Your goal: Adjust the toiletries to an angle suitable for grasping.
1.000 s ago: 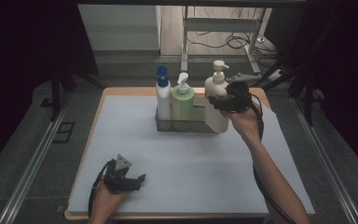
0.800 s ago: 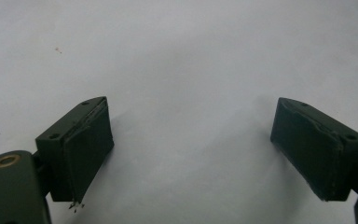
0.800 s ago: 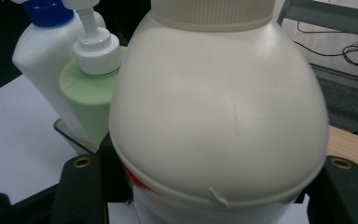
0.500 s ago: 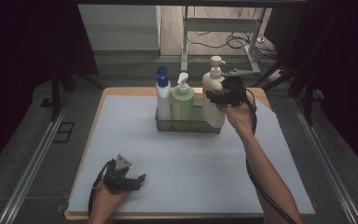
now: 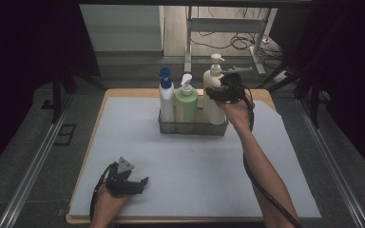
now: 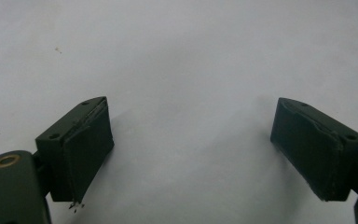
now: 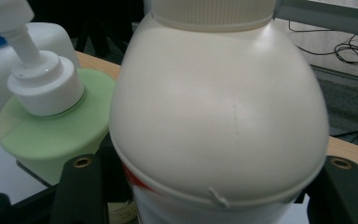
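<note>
Nearest you, your left tongs (image 5: 140, 183) rest low at the front left of the bench (image 5: 195, 166), on its pale grey mat; in the left gripper view their two black jaws stand spread wide with nothing but bare mat between them. Farther out, your right forearm reaches up the right side of the bench to the metal caddy (image 5: 192, 127) standing near the back edge. Your right tongs (image 5: 215, 93) are at the cream pump bottle (image 5: 214, 95), the rightmost of the three bottles in the caddy, gripping it high on its body, below the shoulder. In the right gripper view that bottle (image 7: 219, 116) sits squarely between the jaws, one jaw on each flank, and they pinch it at roughly half their spread. Its base is down in the right end of the caddy, though you cannot tell from these views whether it rests on the bottom. Just beside it, touching or nearly so, stands the green pump bottle (image 5: 186, 102) in the middle, and beyond that the white bottle with the blue cap (image 5: 166, 95) at the left end.
</note>
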The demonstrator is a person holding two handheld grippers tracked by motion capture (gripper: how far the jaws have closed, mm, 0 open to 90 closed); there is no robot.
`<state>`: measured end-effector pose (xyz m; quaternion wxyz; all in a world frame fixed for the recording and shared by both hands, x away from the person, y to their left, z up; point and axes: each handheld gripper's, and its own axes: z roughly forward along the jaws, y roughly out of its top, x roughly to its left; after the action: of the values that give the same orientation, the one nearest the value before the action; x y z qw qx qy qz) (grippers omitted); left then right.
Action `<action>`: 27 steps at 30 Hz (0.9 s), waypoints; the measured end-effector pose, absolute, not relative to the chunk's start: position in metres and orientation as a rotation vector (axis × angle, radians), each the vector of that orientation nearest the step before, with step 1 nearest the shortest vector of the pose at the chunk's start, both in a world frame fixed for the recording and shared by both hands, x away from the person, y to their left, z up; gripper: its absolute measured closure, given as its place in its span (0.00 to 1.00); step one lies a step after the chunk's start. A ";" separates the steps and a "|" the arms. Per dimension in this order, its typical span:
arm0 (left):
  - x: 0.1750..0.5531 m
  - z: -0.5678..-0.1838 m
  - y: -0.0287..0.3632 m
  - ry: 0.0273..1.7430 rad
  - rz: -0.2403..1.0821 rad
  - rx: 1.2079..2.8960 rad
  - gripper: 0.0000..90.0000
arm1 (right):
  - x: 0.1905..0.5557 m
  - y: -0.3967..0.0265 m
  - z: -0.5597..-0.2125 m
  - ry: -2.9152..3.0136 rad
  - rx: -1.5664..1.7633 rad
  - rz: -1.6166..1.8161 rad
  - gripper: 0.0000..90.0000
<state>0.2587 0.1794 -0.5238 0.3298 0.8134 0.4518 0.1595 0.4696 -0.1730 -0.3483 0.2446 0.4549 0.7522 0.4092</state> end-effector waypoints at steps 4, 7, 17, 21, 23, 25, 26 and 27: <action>0.259 -0.524 0.179 1.182 0.417 2.128 0.14 | 0.475 -0.171 -0.352 2.048 1.243 1.111 0.42; 0.259 -0.524 0.179 1.182 0.418 2.128 0.14 | 0.480 -0.170 -0.356 2.037 1.249 1.114 0.42; 0.259 -0.524 0.179 1.182 0.418 2.128 0.14 | 0.485 -0.169 -0.368 2.036 1.259 1.101 0.42; 0.259 -0.524 0.179 1.182 0.418 2.128 0.14 | 0.483 -0.169 -0.371 2.045 1.265 1.104 0.42; 0.259 -0.524 0.179 1.182 0.418 2.128 0.14 | 0.482 -0.169 -0.372 2.043 1.262 1.106 0.42; 0.259 -0.524 0.179 1.182 0.418 2.128 0.14 | 0.481 -0.169 -0.372 2.044 1.262 1.103 0.42; 0.259 -0.524 0.179 1.182 0.418 2.128 0.14 | 0.480 -0.169 -0.373 2.045 1.261 1.100 0.42; 0.259 -0.524 0.179 1.182 0.418 2.128 0.14 | 0.480 -0.169 -0.373 2.049 1.260 1.098 0.42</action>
<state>0.2586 0.1793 -0.5238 0.3297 0.8134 0.4519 0.1596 0.4797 -0.1689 -0.3727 0.2460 0.4620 0.7510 0.4026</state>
